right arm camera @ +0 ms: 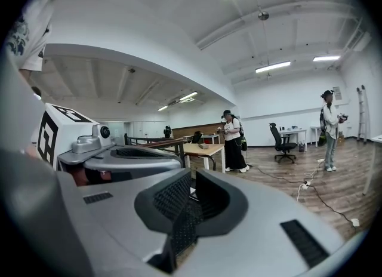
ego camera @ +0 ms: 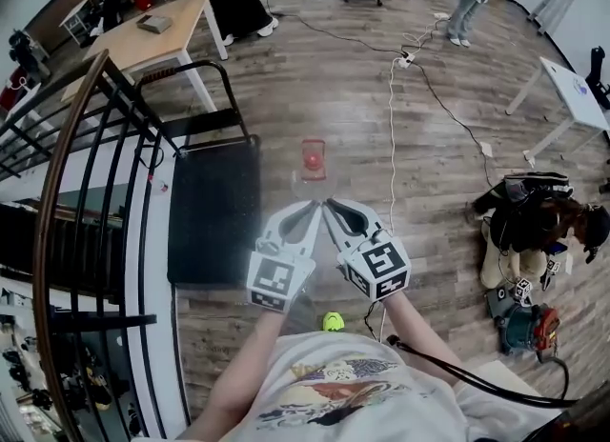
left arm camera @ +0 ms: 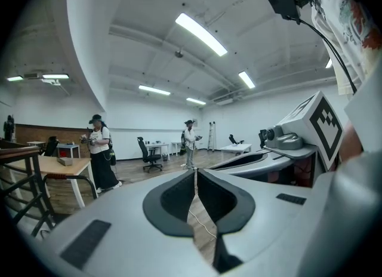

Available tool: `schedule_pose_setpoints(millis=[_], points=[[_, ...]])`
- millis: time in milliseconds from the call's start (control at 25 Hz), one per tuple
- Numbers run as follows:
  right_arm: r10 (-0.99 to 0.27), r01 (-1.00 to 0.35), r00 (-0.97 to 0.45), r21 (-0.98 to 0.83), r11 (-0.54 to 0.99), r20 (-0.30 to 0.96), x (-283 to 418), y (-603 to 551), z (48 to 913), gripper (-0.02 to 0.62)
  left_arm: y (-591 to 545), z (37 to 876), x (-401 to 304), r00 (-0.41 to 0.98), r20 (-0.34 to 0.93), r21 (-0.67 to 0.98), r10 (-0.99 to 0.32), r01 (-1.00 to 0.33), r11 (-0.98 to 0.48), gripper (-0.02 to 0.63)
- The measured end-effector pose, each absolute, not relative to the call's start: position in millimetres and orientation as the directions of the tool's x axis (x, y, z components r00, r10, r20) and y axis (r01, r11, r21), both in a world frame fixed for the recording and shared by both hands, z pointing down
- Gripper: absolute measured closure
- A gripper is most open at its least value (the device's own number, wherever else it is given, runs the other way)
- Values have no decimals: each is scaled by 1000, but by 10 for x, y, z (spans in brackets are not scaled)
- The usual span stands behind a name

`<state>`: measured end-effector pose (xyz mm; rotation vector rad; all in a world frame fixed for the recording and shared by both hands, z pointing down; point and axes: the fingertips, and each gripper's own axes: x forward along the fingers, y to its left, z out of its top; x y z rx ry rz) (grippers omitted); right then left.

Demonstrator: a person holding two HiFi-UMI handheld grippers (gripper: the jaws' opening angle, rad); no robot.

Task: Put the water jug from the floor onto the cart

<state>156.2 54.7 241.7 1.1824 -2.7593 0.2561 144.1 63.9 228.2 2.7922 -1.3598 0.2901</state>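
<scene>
Between the fingers of the left gripper nothing is lodged. The two pads are pressed together along their length, and only floorboards show through the sliver below the tips. The right gripper is in the same condition, its ribbed fingers closed on each other and carrying nothing. In the head view both tools are held side by side ahead of the person's chest, tips converging and aimed toward 12 o'clock. Judged reason: this is a posture for approach, not for a grasp.

The water jug stands upright on the floor at 12 o'clock from the tips, red cap uppermost. It is near the tips but apart from them, and neither gripper touches it. The cart, a flat black platform trolley, sits at 9 o'clock of the jug, just beside it, and the jug is not on it. That nearness should keep the transfer short. A white cable runs along the floor at 3 o'clock of the jug, near but not touching. A railing borders the cart on its 9 o'clock side.

Assessment: the task is at its start and the jug is not yet lifted. The next step would require both pairs of fingers to be spread, or the two closed tools to be set against opposite sides of the jug, before any lift. Risk noted: the clear, rounded jug may slip if gripped unevenly, and the cable lies close to the person's path.
</scene>
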Motion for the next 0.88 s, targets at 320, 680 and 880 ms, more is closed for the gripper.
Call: schedule_pose_setpoints(millis=[320,680,880], points=[[-733,-755,-654,-97,648,187,1165,-117,2354,565,-33,2216,1043,636,173,-55,-752,-756,-653,594],[-763,-788,-613,-92,609,206,837,-655,2402,565,-567,2254,708,675,167,-38,-718,-724,-689,595],[-755,-786,-616,-102,610,225,807,-759,2528,565,-671,2372,680,677,178,-23,-715,-723,-690,594]])
